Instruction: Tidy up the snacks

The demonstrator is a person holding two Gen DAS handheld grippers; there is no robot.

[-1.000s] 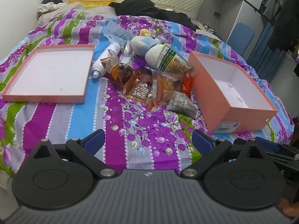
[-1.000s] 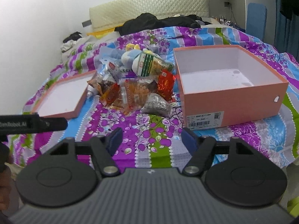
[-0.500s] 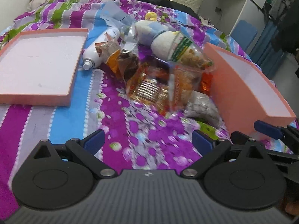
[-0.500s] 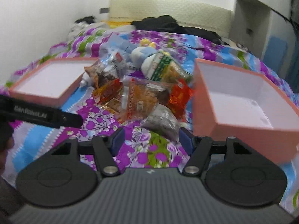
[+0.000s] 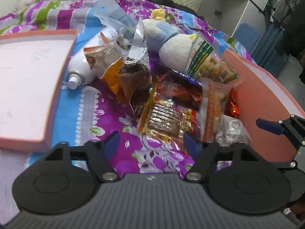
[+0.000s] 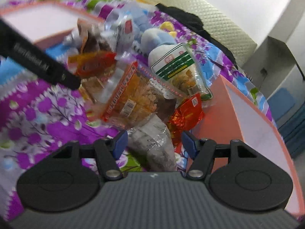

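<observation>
Pink lid (image 5: pixel 28 87) sits far left on the bed (image 5: pixel 133 152), then the snack pile mid-bed, then the pink box (image 5: pixel 266 103) on the right.

My left gripper (image 5: pixel 150 143) has its jaws closing, with nothing between them that I can see, only bedspread. The gold-wrapped snack pack (image 5: pixel 164 120) lies just ahead of it, slightly right of centre, long axis running away from me and tilted left.

My right gripper (image 6: pixel 152 143) is spread part way and straddles the clear crinkly packet (image 6: pixel 152 143). That packet lies along the pointing line, near end already between the fingers, and I see no pad pressing on it. The red foil pouch (image 6: pixel 185 114) is just beyond its right finger, touching the box wall.

My call: the right gripper is nearer to a grab and sits just beside the box, so the clear packet goes first. Its axis lines up with the jaws, no roll needed.
</observation>
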